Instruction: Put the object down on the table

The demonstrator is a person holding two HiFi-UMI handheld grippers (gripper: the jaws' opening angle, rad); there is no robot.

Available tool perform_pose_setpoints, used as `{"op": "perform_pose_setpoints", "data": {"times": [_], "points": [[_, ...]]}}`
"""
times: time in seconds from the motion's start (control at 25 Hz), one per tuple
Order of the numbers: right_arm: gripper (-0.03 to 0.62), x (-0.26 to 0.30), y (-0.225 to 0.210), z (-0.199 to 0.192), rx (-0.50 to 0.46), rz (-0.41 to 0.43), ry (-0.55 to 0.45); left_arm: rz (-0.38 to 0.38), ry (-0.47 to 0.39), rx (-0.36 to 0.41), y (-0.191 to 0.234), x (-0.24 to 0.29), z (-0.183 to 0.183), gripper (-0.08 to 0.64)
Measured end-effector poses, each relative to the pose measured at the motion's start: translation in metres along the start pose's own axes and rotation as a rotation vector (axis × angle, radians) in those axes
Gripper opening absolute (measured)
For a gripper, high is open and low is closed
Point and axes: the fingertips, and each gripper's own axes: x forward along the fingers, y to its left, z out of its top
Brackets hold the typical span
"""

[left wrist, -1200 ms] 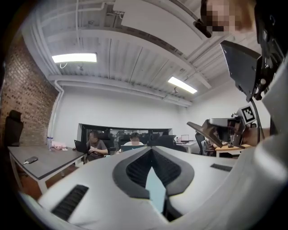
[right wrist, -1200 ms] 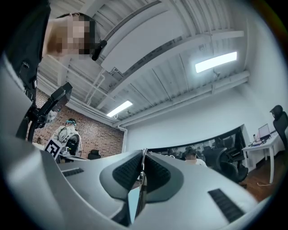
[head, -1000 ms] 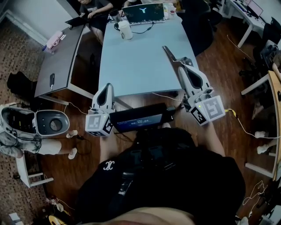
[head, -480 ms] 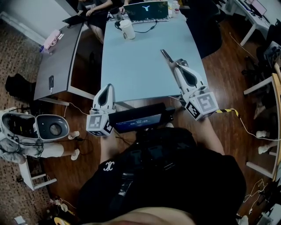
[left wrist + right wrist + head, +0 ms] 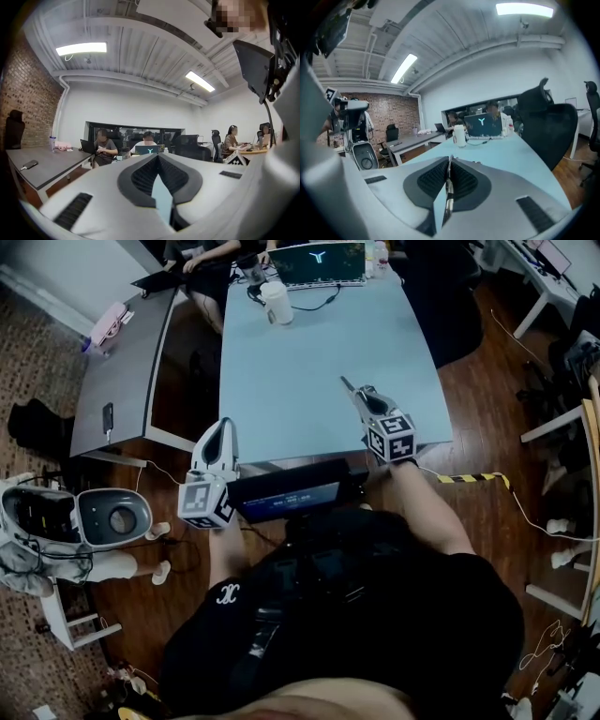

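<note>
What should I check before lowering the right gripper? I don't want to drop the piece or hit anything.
1. Right gripper shut on the thin metal piece: ok.
2. Table bare ahead of that gripper: ok.
3. Cup and laptop far off at the table's far end: ok.
4. Left gripper shut, empty, off to the side by the table's near edge: ok.
5. Gap between the piece and the table: cannot tell.
</note>
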Motion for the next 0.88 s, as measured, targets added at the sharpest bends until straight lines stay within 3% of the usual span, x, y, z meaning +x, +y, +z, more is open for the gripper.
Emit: {"op": "perform_pose_setpoints", "data": {"times": [0.16,0.32,0.6,0.68,0.84,0.88], "points": [[-0.002,0.029,0.002,-0.056,0.073,0.011,0.143,-0.008,0.003,0.001,0.007,0.005,-0.001,-0.002],[-0.002,0.042,-0.014,-0.102,0.163,-0.029,0.260,-0.015,0.000,0.005,0.005,0.008,-0.002,-0.002],[0.013,0.050,-0.032,-0.149,0.186,-0.069,0.427,-0.010,0.016,0.005,0.006,0.017,-0.001,-0.002],[0.044,0.050,-0.039,-0.151,0.161,-0.091,0.443,-0.004,0.015,0.005,0.006,0.017,0.000,-0.002],[0.079,0.048,-0.037,-0.150,-0.021,-0.093,0.454,0.005,0.013,0.006,0.000,0.015,-0.002,-0.002],[0.167,0.047,-0.035,-0.150,-0.054,-0.091,0.451,0.006,0.013,0.006,-0.002,0.014,-0.003,-0.002]]}}
